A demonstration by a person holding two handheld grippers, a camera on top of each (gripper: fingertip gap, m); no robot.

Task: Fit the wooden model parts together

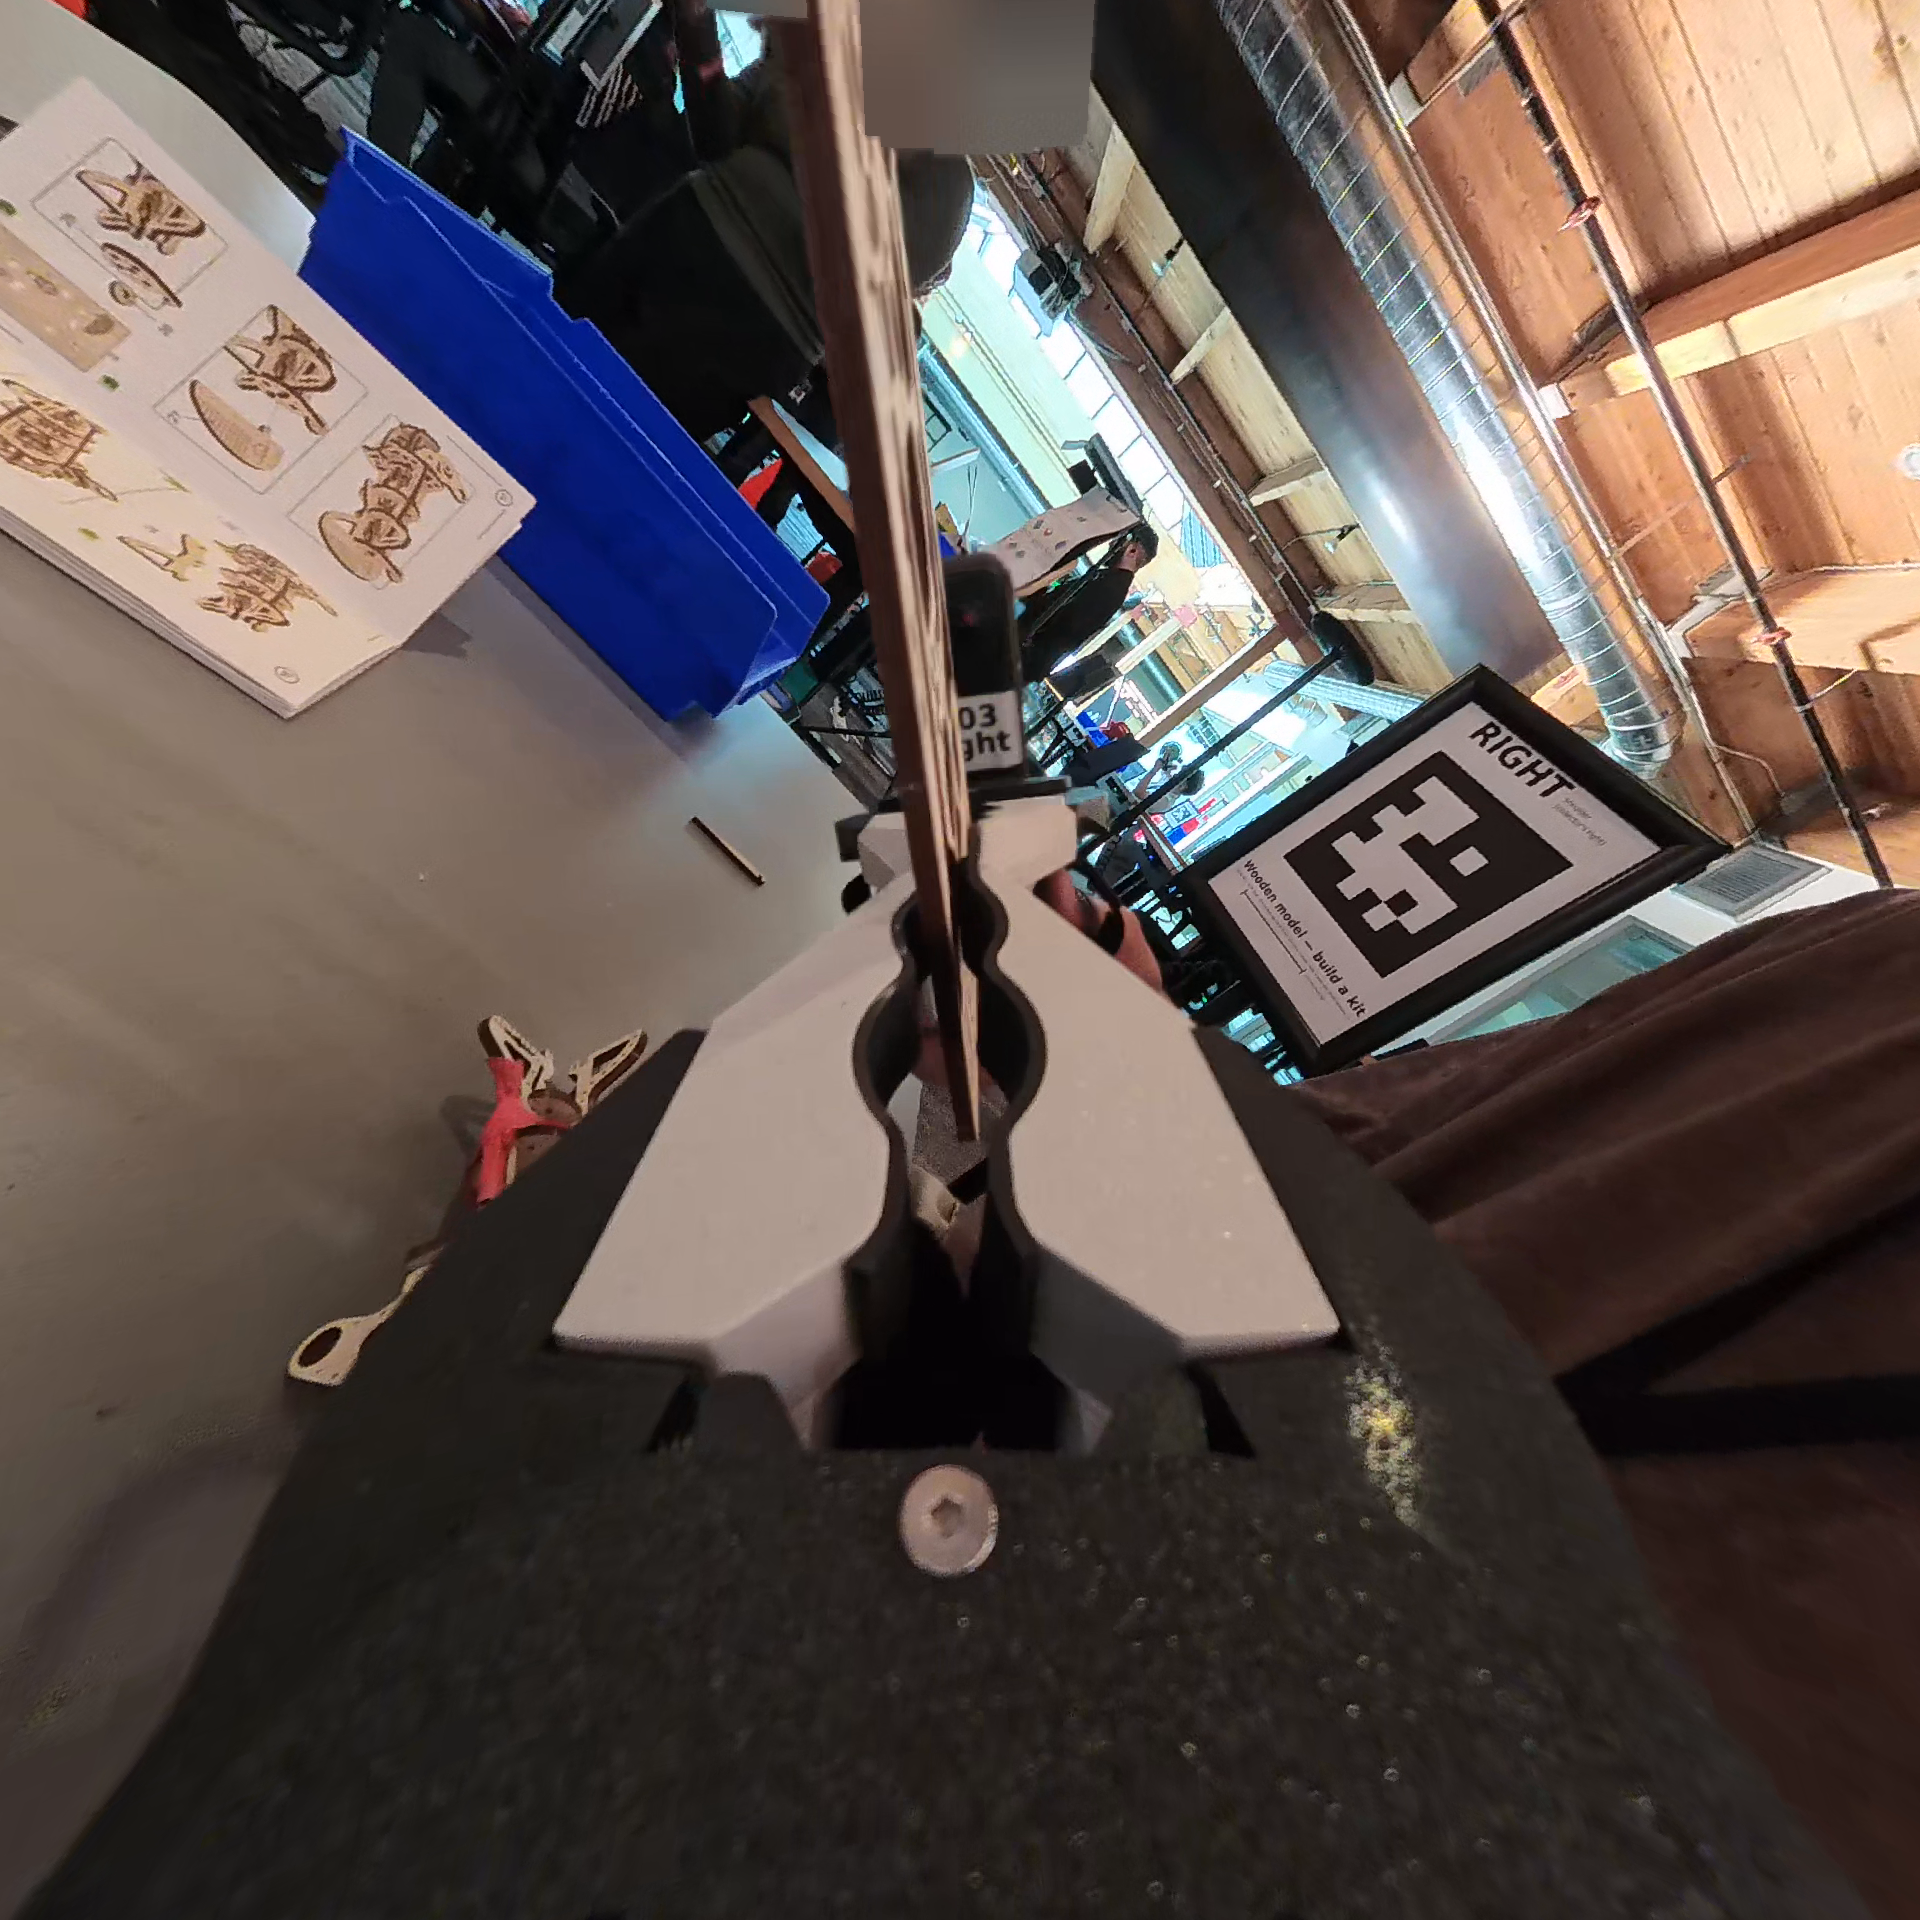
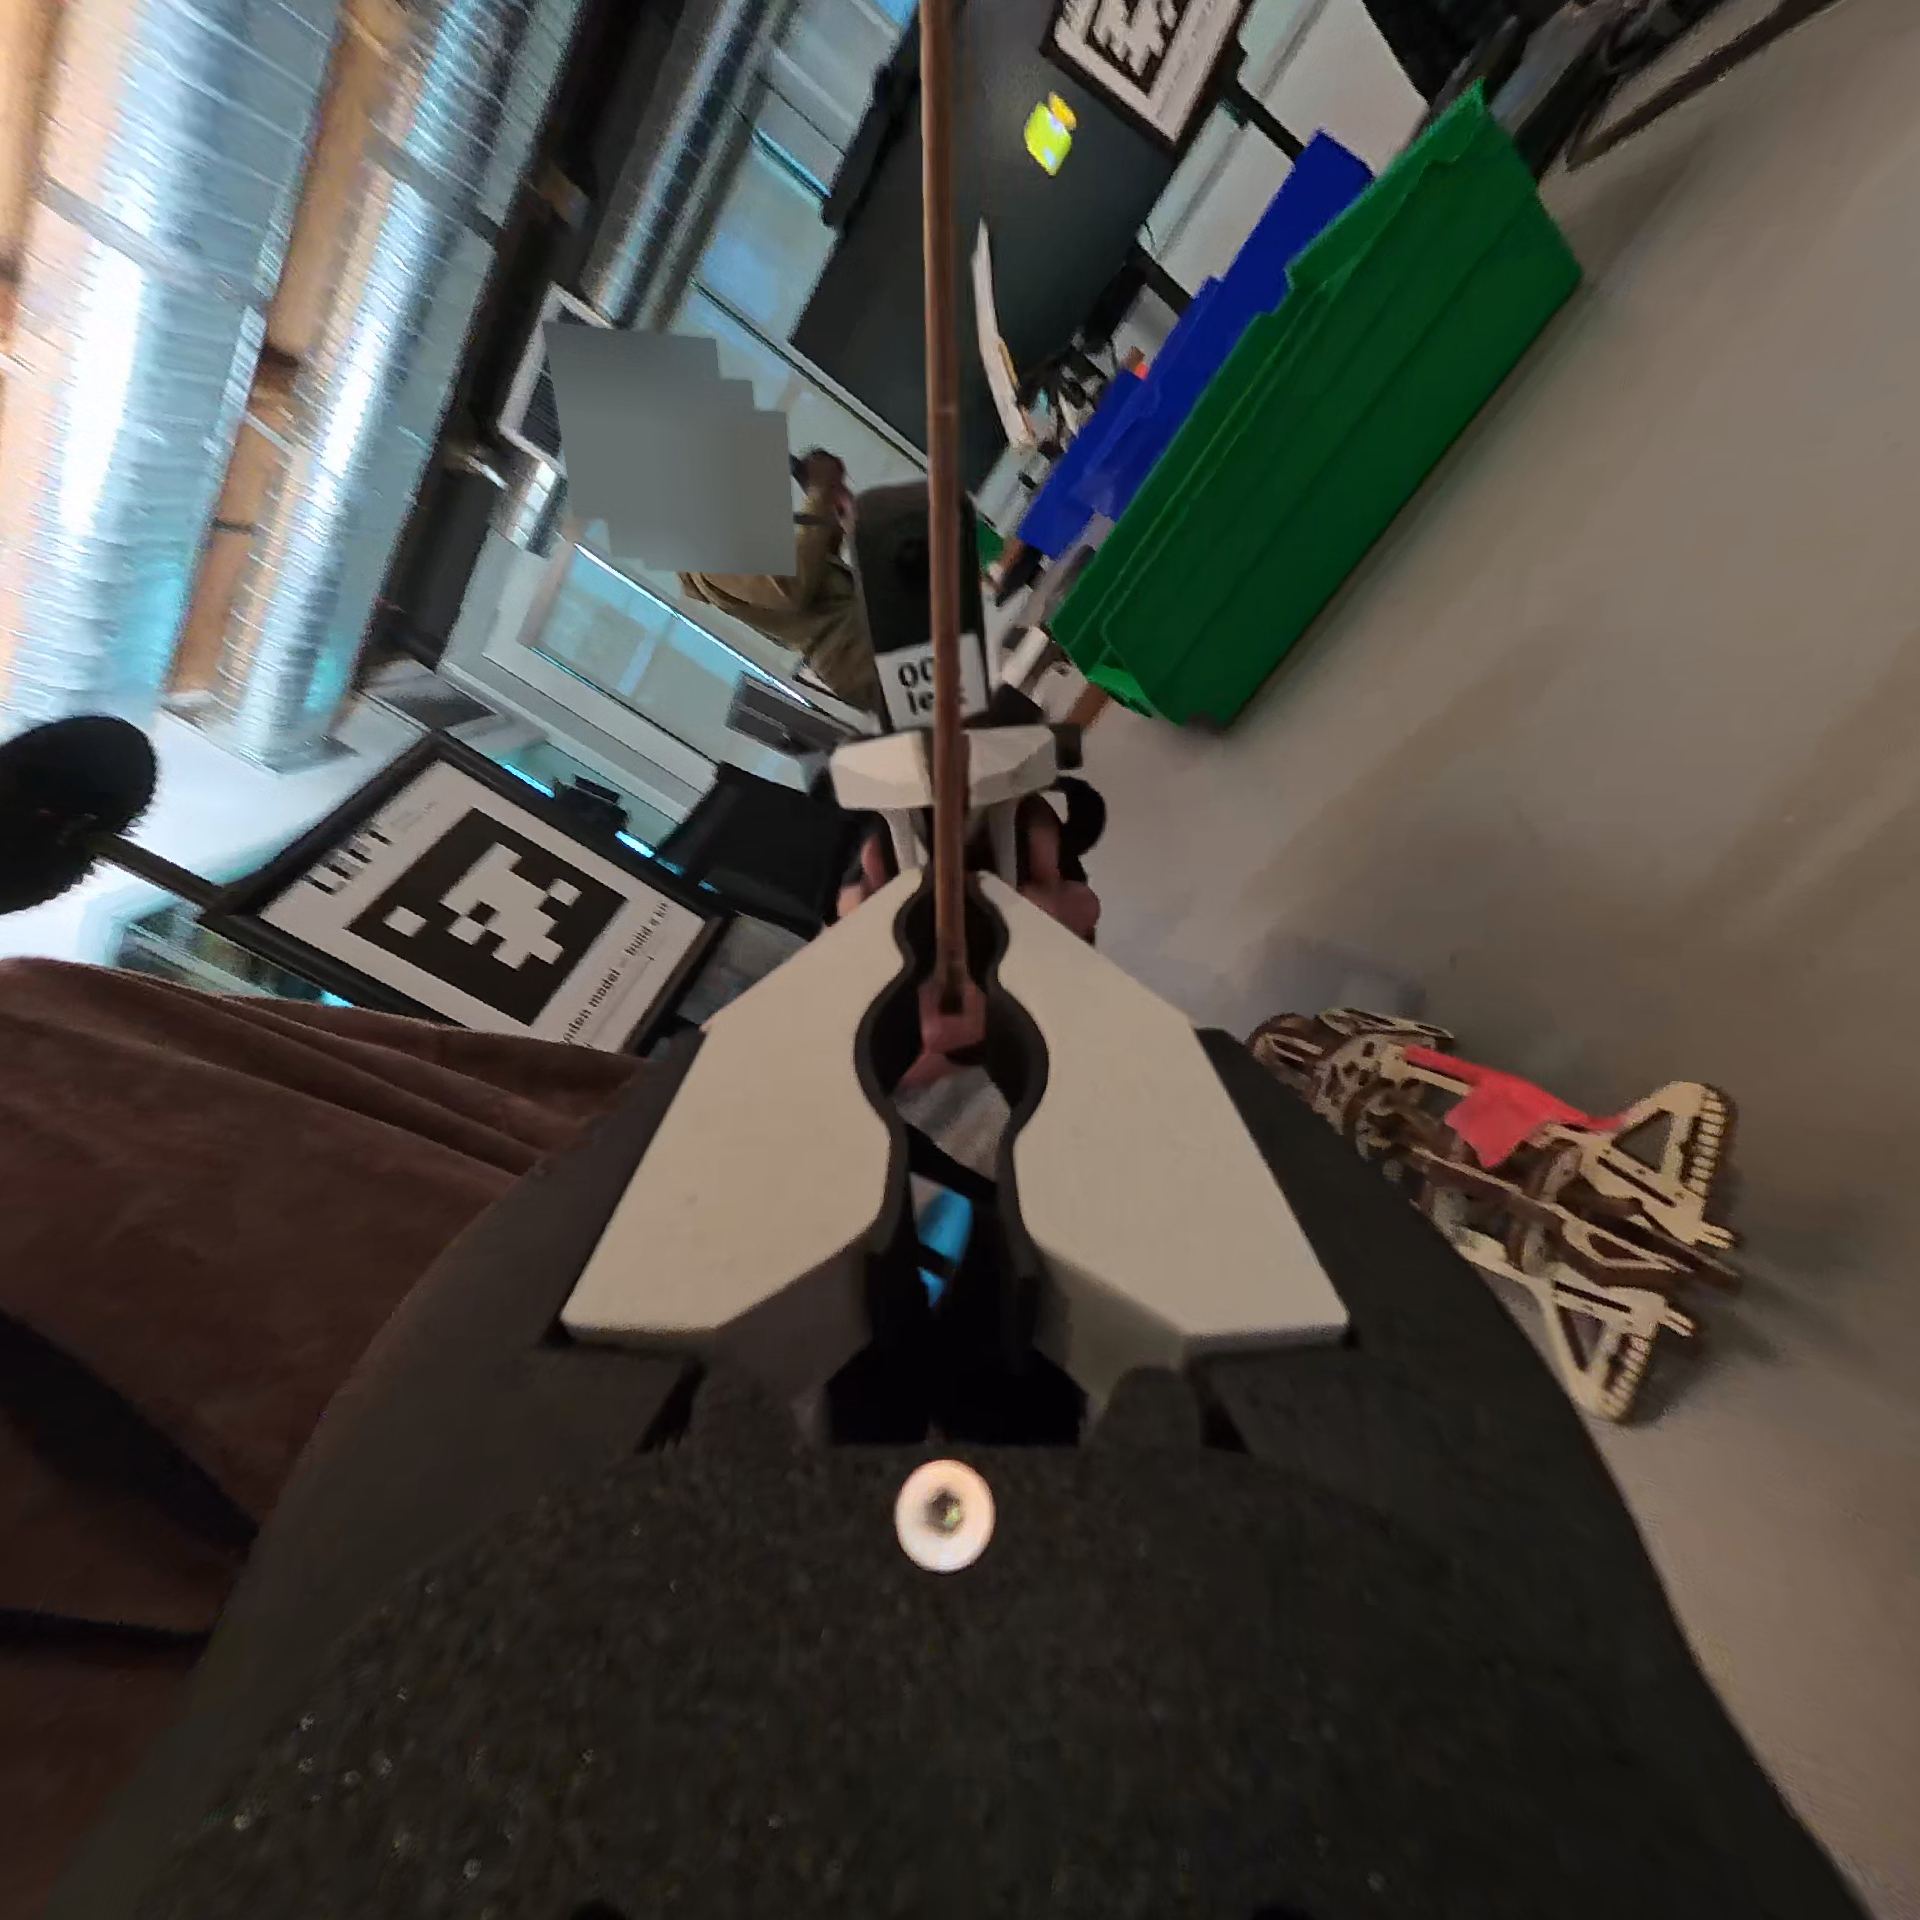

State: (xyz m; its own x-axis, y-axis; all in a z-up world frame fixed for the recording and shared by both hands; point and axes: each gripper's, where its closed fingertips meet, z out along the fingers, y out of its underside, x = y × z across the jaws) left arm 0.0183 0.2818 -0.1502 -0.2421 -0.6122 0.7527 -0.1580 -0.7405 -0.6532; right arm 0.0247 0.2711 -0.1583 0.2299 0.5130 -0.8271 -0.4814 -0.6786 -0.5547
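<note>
**Both grippers clamped on one thin wooden sheet**

Closest to your lens, the left gripper [image 1: 951,883] has its pale fingers [image 1: 1101,1049] pressed together on a thin wooden sheet [image 1: 883,436], seen almost edge-on and running up out of the picture. Facing you across that sheet is the right gripper [image 2: 951,904], and it too is clenched on the same wooden sheet [image 2: 940,436] — you hold the panel from opposite sides, raised above the grey table [image 1: 208,935].

On the table at your left lies the part-built wooden model [image 2: 1496,1174] with a red strip across it, well apart from the sheet. An open instruction booklet [image 1: 239,416] lies farther off, a blue bin [image 1: 582,468] just beyond it, and a green bin [image 2: 1340,416] stands beside that one. A small wooden stick [image 1: 727,850] rests alone on the tabletop — near the table's far edge.
</note>
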